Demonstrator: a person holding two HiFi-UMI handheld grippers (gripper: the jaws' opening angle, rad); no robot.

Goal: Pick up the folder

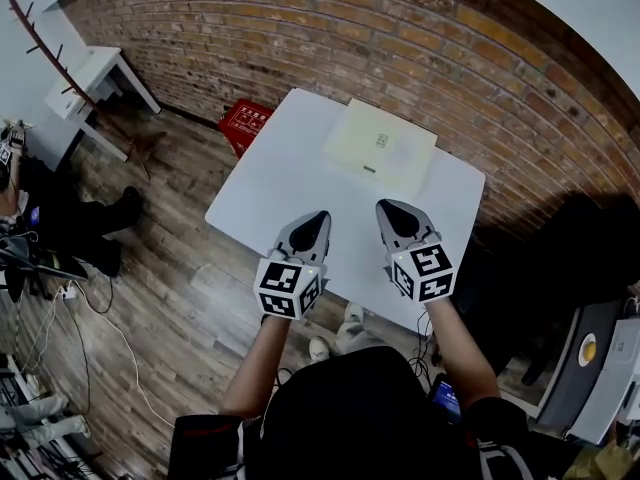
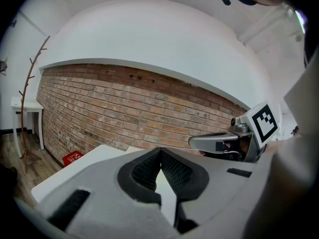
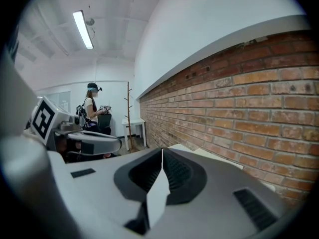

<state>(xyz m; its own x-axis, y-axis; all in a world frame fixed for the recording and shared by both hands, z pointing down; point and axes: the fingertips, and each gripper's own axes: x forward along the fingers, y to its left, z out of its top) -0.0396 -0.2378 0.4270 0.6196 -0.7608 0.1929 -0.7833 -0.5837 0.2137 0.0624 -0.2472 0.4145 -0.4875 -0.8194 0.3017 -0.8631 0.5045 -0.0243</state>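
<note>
A pale cream folder point(image 1: 380, 145) lies flat on the far side of the white table point(image 1: 290, 183), close to the brick wall. My left gripper point(image 1: 318, 217) hovers over the table's near half, shut with nothing between its jaws point(image 2: 160, 152). Beside it on the right, my right gripper point(image 1: 388, 207) is also shut and empty point(image 3: 162, 151). Both point toward the folder and are well short of it. In the left gripper view the right gripper point(image 2: 219, 142) shows at the right; in the right gripper view the left gripper point(image 3: 84, 142) shows at the left.
A brick wall point(image 1: 330, 38) runs behind the table. A red crate point(image 1: 243, 123) sits on the wood floor at the table's far left corner. A small white side table point(image 1: 95, 78) and a coat stand point(image 1: 50, 53) are at the left. Another person point(image 3: 93, 108) stands far off.
</note>
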